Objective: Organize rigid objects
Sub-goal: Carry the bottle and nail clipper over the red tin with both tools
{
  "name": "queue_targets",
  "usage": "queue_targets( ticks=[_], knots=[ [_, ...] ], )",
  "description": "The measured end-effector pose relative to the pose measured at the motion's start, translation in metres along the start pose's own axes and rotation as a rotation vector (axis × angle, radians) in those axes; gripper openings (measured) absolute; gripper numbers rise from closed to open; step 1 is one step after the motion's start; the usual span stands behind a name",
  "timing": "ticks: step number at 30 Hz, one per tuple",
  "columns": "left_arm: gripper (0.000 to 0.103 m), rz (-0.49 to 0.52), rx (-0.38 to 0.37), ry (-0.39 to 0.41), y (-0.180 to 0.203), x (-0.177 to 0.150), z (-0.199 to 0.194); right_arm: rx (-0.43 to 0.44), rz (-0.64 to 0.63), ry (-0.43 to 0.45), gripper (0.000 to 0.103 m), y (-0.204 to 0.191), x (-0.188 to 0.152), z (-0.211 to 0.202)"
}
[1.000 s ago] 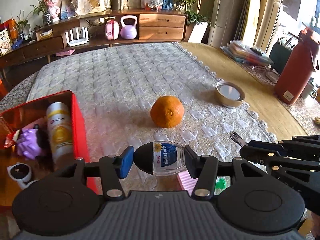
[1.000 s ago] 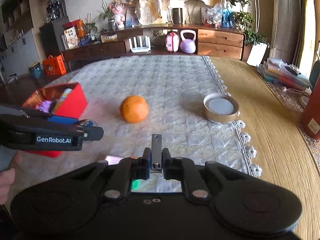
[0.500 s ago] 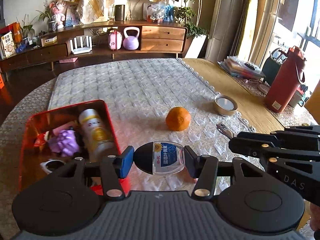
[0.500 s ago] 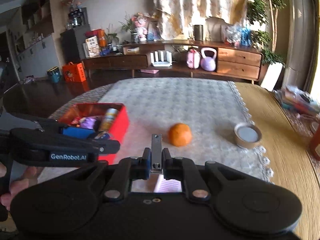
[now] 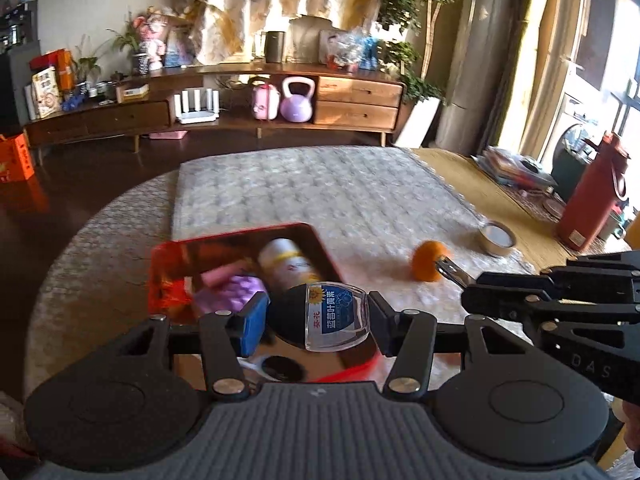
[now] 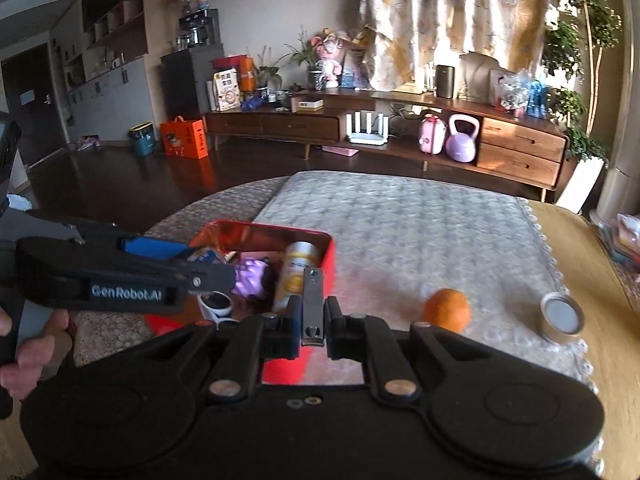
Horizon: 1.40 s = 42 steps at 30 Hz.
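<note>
My left gripper (image 5: 318, 318) is shut on a small clear bottle with a black cap and blue label (image 5: 332, 316), held above the near end of the red box (image 5: 168, 276). The box holds a white and yellow can (image 5: 286, 262), a purple toy (image 5: 236, 292) and a small white cup (image 5: 280, 366). My right gripper (image 6: 313, 322) is shut on a metal nail clipper (image 6: 312, 300), held above the box's right side (image 6: 324, 260). An orange (image 6: 446, 308) lies on the quilted cloth to the right of the box.
A round tin (image 6: 562, 318) sits near the cloth's lace edge on the right. A tall red flask (image 5: 590, 196) stands on the wooden table at far right. A long sideboard (image 6: 400, 128) stands across the room.
Both grippers have risen and moved left, from beside the red box to over it, each keeping its object. The orange and the tin now lie further off to the right.
</note>
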<state>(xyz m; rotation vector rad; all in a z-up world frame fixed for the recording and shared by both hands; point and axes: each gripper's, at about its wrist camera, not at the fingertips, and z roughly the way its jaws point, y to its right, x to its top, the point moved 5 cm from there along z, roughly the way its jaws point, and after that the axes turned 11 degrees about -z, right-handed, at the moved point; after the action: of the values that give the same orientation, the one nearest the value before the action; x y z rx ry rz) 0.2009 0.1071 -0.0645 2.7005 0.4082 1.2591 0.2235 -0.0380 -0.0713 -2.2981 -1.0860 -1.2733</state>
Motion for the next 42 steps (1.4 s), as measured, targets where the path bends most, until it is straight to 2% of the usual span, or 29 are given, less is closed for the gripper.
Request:
queue_targets(
  ticks=[6, 15, 26, 42],
  knots=[
    [0.053, -0.022, 0.038, 0.002, -0.04, 0.015, 0.01, 0.031, -0.017, -0.025, 0.011, -0.018, 0.007, 0.025],
    [0.053, -0.058, 0.086, -0.021, -0.076, 0.03, 0.054, 0.062, -0.044, -0.097, 0.011, -0.035, 0.011, 0.078],
    [0.053, -0.045, 0.113, -0.052, -0.083, 0.038, 0.105, 0.1, -0.105, -0.182, 0.011, -0.056, 0.003, 0.126],
    [0.053, -0.062, 0.131, -0.096, -0.093, 0.033, 0.145, 0.137, -0.127, -0.218, 0.013, -0.065, -0.008, 0.139]
  ],
)
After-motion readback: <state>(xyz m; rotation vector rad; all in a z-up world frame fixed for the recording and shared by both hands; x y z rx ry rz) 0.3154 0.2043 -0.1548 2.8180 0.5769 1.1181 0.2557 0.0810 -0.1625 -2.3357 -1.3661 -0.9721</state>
